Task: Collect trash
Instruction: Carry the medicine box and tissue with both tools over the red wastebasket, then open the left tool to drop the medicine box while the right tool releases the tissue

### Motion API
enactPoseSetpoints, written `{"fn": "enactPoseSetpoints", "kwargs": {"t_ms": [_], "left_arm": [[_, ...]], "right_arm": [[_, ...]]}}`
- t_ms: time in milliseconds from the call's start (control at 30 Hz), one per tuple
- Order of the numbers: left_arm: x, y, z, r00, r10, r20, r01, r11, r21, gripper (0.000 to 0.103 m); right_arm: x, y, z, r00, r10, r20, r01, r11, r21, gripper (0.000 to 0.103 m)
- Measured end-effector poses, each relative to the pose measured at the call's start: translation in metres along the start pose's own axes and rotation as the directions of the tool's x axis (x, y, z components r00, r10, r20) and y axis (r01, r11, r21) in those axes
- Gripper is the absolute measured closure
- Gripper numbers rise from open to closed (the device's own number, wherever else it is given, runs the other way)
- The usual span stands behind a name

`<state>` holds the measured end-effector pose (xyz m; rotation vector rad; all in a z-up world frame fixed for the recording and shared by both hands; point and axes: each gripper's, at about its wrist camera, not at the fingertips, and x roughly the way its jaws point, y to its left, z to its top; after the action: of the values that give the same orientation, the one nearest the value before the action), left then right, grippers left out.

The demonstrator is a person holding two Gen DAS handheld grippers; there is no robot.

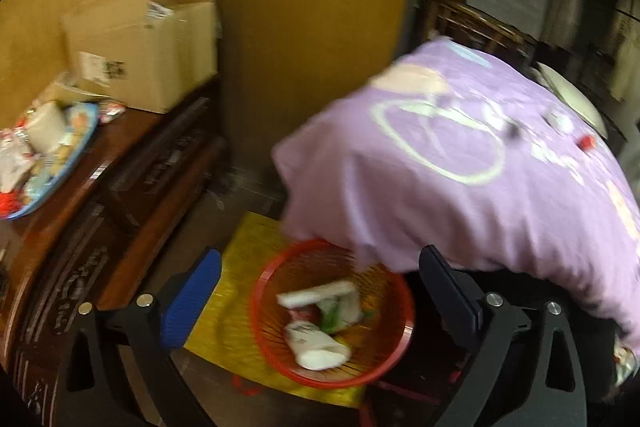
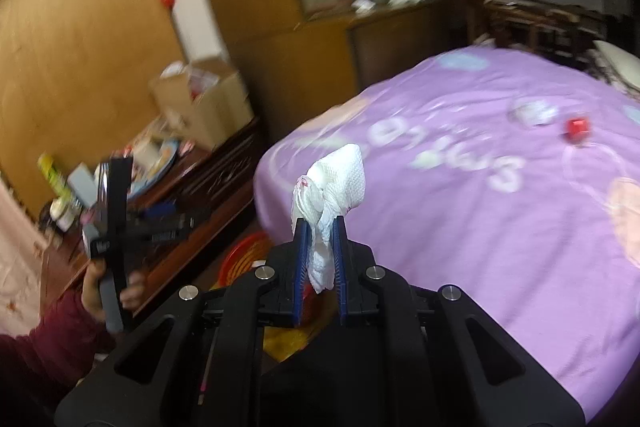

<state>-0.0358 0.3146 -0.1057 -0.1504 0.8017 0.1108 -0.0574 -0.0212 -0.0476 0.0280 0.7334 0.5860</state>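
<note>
In the left wrist view, a red mesh basket (image 1: 276, 275) sits on the floor beside the bed and holds several pieces of white and red trash (image 1: 320, 351). My left gripper (image 1: 320, 279) is open and empty above it. In the right wrist view, my right gripper (image 2: 320, 223) is shut on a crumpled white tissue (image 2: 340, 179), held above the bed's edge. The basket's rim (image 2: 240, 259) shows below left. The left gripper (image 2: 116, 211) appears there in the person's hand. A small red piece (image 2: 578, 129) and a white piece (image 2: 532, 113) lie on the purple bed cover.
The bed with the purple cover (image 1: 480, 167) fills the right. A dark wooden sideboard (image 1: 100, 219) on the left holds a cardboard box (image 1: 148, 43) and a blue plate with wrappers (image 1: 44, 155). A yellow mat (image 1: 232, 287) lies under the basket. Wooden cabinets (image 2: 312, 39) stand behind.
</note>
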Motion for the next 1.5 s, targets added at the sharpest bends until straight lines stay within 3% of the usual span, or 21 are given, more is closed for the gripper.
{"fn": "enactPoseSetpoints", "kwargs": {"t_ms": [200,367,500,667,733,967,1167,1500], "left_arm": [[0.004,0.04,-0.002,0.995,0.097,0.003,-0.097,0.994,-0.054,0.006],[0.014,0.067,-0.01,0.988,0.151,-0.01,-0.152,0.984,-0.089,0.006],[0.025,0.078,-0.016,0.987,0.154,-0.036,-0.157,0.982,-0.108,0.006],[0.046,0.085,-0.025,0.988,0.137,-0.077,-0.145,0.983,-0.115,0.006],[0.052,0.087,-0.027,0.987,0.13,-0.092,-0.141,0.983,-0.121,0.006],[0.056,0.086,-0.025,0.991,0.094,-0.095,-0.107,0.984,-0.141,0.006],[0.038,0.067,-0.015,0.994,0.093,-0.053,-0.098,0.99,-0.105,0.006],[-0.012,0.005,0.008,0.997,0.059,0.053,-0.06,0.998,0.019,0.006]], "right_arm": [[0.066,0.038,-0.001,0.983,0.082,-0.162,-0.095,0.993,-0.07,0.089],[0.113,0.064,-0.004,0.961,0.102,-0.256,-0.137,0.983,-0.124,0.086],[0.149,0.083,-0.003,0.944,0.113,-0.309,-0.167,0.974,-0.154,0.085],[0.171,0.087,-0.002,0.934,0.132,-0.333,-0.187,0.972,-0.14,0.072],[0.173,0.085,-0.001,0.936,0.132,-0.326,-0.182,0.975,-0.129,0.065],[0.164,0.07,0.007,0.956,0.094,-0.279,-0.13,0.985,-0.114,0.064],[0.146,0.055,0.016,0.974,0.069,-0.215,-0.089,0.992,-0.085,0.064],[0.077,0.022,0.019,0.998,0.027,-0.061,-0.029,0.999,-0.036,0.061]]}}
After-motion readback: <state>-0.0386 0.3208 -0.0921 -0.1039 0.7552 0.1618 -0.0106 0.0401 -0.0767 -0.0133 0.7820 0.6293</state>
